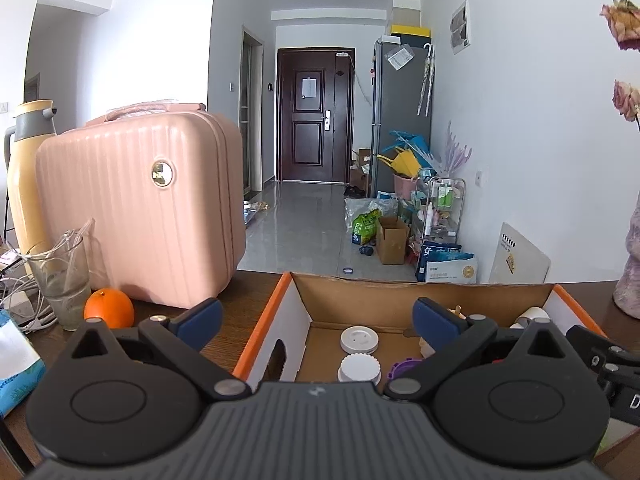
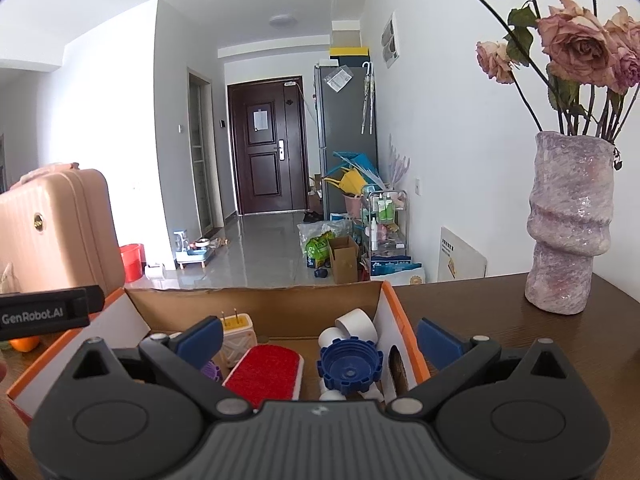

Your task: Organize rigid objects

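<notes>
An open cardboard box with orange rims stands on the dark wooden table. In the left wrist view it holds two white round lids and a purple piece. In the right wrist view it holds a blue ridged cap, a red-topped block, a plug adapter and white tubes. My left gripper is open and empty above the box's left wall. My right gripper is open and empty above the box's right part.
A pink hard case, a yellow thermos, a glass, an orange and cables stand left of the box. A purple vase with dried roses stands on the table at the right. The table's far edge lies behind the box.
</notes>
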